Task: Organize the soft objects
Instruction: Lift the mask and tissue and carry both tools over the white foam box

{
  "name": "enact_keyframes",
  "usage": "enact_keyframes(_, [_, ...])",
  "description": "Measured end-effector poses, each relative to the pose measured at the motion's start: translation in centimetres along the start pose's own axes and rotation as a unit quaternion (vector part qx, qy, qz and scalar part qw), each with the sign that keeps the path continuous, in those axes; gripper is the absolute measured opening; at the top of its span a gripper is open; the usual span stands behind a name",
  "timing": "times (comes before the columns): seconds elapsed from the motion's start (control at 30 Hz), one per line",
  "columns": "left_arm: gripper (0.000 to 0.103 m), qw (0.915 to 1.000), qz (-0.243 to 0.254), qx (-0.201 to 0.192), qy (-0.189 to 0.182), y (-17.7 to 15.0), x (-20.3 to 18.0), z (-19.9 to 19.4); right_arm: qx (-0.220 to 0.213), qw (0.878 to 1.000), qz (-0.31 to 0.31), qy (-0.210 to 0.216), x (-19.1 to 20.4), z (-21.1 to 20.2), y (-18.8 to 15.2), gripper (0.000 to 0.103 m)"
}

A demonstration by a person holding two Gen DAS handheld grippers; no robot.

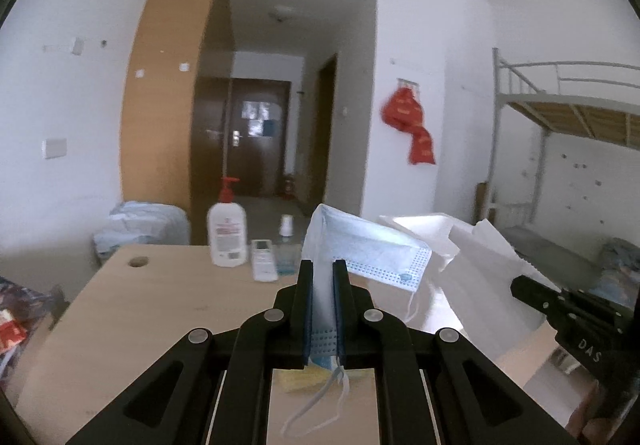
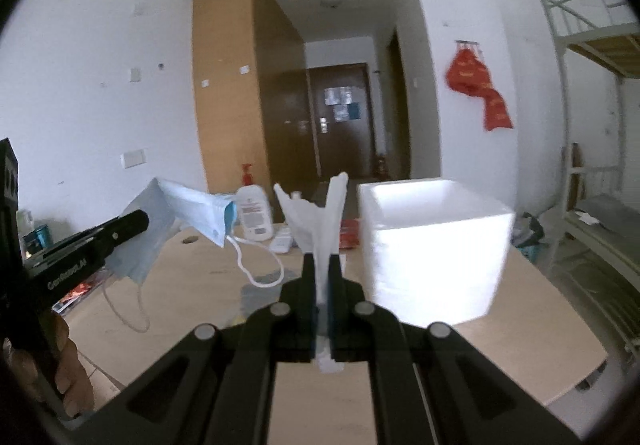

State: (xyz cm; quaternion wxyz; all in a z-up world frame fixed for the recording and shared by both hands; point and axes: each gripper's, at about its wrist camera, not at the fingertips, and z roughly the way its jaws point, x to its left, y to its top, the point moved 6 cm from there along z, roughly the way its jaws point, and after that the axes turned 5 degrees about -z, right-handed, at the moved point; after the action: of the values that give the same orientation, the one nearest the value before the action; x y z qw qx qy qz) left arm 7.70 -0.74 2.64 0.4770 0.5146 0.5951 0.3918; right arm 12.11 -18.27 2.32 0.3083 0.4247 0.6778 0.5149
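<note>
The left gripper (image 1: 323,265) had its jaws clamped narrowly on a folded blue mask (image 1: 368,249), which stood up out of them and flopped toward two o'clock, its ear loops (image 1: 320,405) dangling below; held by one end like that, it probably stayed clear of the bench (image 1: 172,293) while carried. The right gripper (image 2: 323,259) had its jaws pinched tight on a white tissue (image 2: 316,213), whose free corners fanned upward at twelve o'clock. Both soft things hung in the air above the bench, likely bound for the white box (image 2: 432,245), which sat at two o'clock from the right gripper with its top open and unblocked. A lotion bottle (image 1: 226,233) and a remote (image 1: 263,259) stood at eleven o'clock along the far edge, well apart from that route. The bench's right edge lay just past the box, leaving little spare room there.
</note>
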Motion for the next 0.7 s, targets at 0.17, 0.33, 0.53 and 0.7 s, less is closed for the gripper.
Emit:
enact_keyframes(0.17, [0.01,0.9992,0.011,0.005,-0.039,-0.4,-3.0,0.6,-0.004,0.999,0.01,-0.035,-2.2,-1.5,-0.5,0.006])
enact_keyframes(0.33, [0.01,0.9973,0.019,0.011,-0.071,-0.7,-5.5,1.0,-0.008,0.998,0.019,-0.061,-3.8,-3.0,-0.8,0.006])
enact_keyframes(0.53, [0.01,0.995,0.024,0.018,-0.095,-1.0,-7.5,1.0,-0.01,0.996,0.029,-0.085,-5.1,-4.2,-1.0,0.006])
enact_keyframes(0.7, [0.01,0.9942,0.027,0.02,-0.102,-1.2,-8.3,1.2,-0.012,0.995,0.034,-0.098,-5.5,-4.7,-1.1,0.006])
